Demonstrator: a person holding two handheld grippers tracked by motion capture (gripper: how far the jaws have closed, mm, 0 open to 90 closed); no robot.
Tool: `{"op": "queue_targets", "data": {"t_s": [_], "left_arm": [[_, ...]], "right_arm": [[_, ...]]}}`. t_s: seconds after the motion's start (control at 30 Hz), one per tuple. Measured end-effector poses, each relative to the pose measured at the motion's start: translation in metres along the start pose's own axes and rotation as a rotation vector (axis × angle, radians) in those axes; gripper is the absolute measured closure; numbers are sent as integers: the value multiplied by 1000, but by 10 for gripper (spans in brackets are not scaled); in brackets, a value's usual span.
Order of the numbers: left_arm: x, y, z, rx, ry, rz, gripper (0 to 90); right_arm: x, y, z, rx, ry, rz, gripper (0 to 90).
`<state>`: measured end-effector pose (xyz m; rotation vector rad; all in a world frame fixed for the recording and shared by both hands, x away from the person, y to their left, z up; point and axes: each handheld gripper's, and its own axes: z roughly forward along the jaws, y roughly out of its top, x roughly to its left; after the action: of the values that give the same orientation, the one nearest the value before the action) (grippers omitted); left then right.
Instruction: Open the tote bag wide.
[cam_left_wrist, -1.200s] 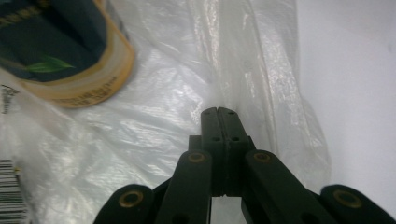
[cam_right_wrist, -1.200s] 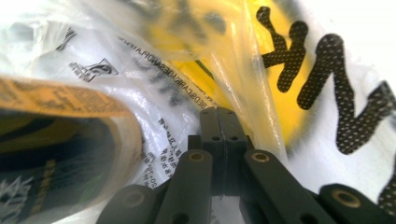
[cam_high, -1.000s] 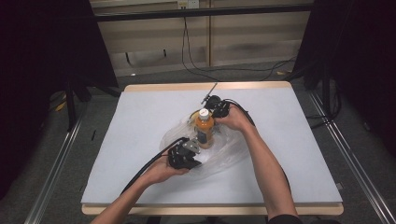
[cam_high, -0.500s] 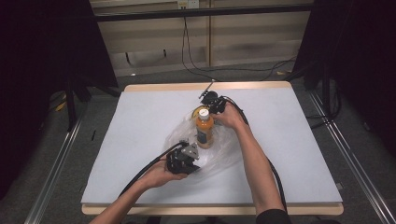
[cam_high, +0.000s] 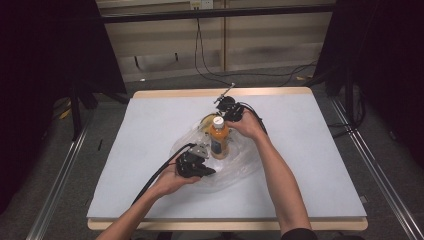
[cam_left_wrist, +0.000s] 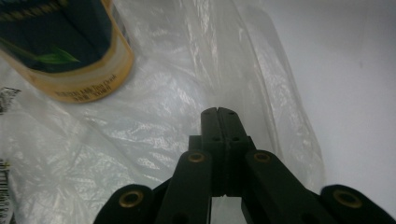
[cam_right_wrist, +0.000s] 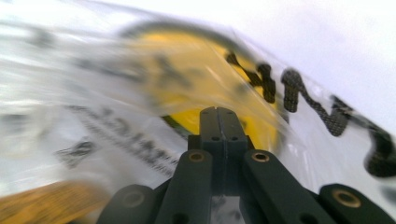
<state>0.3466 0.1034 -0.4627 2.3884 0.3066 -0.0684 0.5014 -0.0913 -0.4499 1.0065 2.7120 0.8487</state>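
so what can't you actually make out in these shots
- Right gripper view: motion blur smears the print on the plastic bag.
- Left gripper view: the bottle is cut off by the top edge.
- High view: the bottle label is too small to read; whether the shut grippers pinch bag film is unclear.

One table (cam_high: 310, 150), white top, wood edge
One clear plastic bag (cam_high: 240, 167) spread on it; same bag in left gripper view (cam_left_wrist: 154, 116) and right gripper view (cam_right_wrist: 70, 140)
One bottle (cam_high: 219, 140), orange drink, white cap, upright on bag; its base in left gripper view (cam_left_wrist: 70, 60)
One yellow round item (cam_high: 206, 121) behind bottle, blurred in right gripper view (cam_right_wrist: 196, 88), kind unclear
Two grippers: left gripper (cam_high: 192, 164), right gripper (cam_high: 229, 106)
Two forearms in from bottom
Black print on bag, count unreadable
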Motion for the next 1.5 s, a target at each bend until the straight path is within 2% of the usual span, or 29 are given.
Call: {"op": "queue_targets", "data": {"t_s": [0.03, 0.13, 0.17, 0.3, 0.33, 0.37, 0.4, 0.43, 0.47, 0.5, 0.53, 0.57, 0.6, 0.67, 0.7, 0.73, 0.8, 0.83, 0.9, 0.93, 0.97, 1.0, 1.07, 1.1, 1.17, 1.23, 1.33, 1.43, 1.5], "left_arm": [[0, 0, 0, 0, 0, 0, 900], [2, -1, -9, -70, 20, -25, 900], [2, -1, -9, -70, 20, -25, 900], [7, -3, -19, -117, 36, -57, 900], [9, -4, -21, -155, 45, -63, 900], [10, -5, -25, -163, 50, -71, 900], [12, -6, -28, -189, 54, -83, 900], [13, -7, -31, -206, 66, -87, 900], [14, -9, -34, -226, 80, -95, 900], [18, -12, -41, -285, 77, -119, 898], [18, -12, -41, -285, 77, -119, 878], [18, -13, -44, -289, 107, -118, 854], [19, -15, -49, -317, 122, -120, 841], [20, -16, -51, -338, 138, -115, 774], [19, -17, -53, -350, 155, -115, 774], [19, -18, -55, -361, 163, -111, 754], [19, -19, -59, -381, 194, -110, 619], [20, -20, -60, -395, 210, -119, 619], [20, -21, -64, -416, 239, -128, 520], [20, -23, -67, -439, 272, -145, 418], [20, -23, -67, -439, 272, -145, 379], [20, -25, -70, -445, 274, -147, 347], [20, -27, -75, -458, 300, -154, 247], [20, -27, -76, -475, 307, -164, 247], [19, -30, -81, -487, 322, -156, 188], [17, -32, -85, -507, 322, -159, 153], [15, -37, -91, -506, 338, -143, 130], [12, -43, -94, -501, 348, -163, 67], [10, -49, -98, -525, 366, -170, 51]], "right_arm": [[0, 0, 0, 0, 0, 0, 900], [4, -2, -18, -28, -1, -15, 900], [4, -4, -22, -38, -12, -26, 900], [6, -9, -36, -83, -1, -15, 900], [6, -12, -40, -93, 2, -12, 900], [6, -14, -45, -108, -5, -10, 900], [4, -17, -48, -136, -3, -16, 900], [3, -25, -58, -171, 5, 7, 900], [3, -25, -58, -171, 5, 7, 900], [1, -33, -66, -212, 10, 33, 900], [1, -33, -66, -212, 10, 33, 900], [0, -41, -74, -261, 12, 55, 900], [-1, -45, -77, -280, 33, 54, 900], [1, -53, -84, -313, 15, 58, 817], [1, -53, -84, -313, 15, 58, 817], [2, -57, -88, -331, 12, 63, 773], [5, -67, -97, -390, 1, 78, 620], [5, -67, -97, -390, 1, 78, 620], [8, -73, -104, -434, -6, 98, 480], [12, -82, -112, -496, -21, 94, 376], [12, -82, -112, -496, -21, 94, 376], [15, -88, -118, -523, -28, 103, 265], [17, -98, -125, -572, -44, 114, 171], [17, -98, -125, -572, -44, 114, 171], [18, -107, -131, -586, -55, 145, 42], [21, -123, -139, -634, -77, 159, 17], [24, -134, -143, -666, -108, 157, 0], [29, -149, -148, -688, -143, 157, 0], [32, -158, -152, -701, -153, 170, 0]]}}
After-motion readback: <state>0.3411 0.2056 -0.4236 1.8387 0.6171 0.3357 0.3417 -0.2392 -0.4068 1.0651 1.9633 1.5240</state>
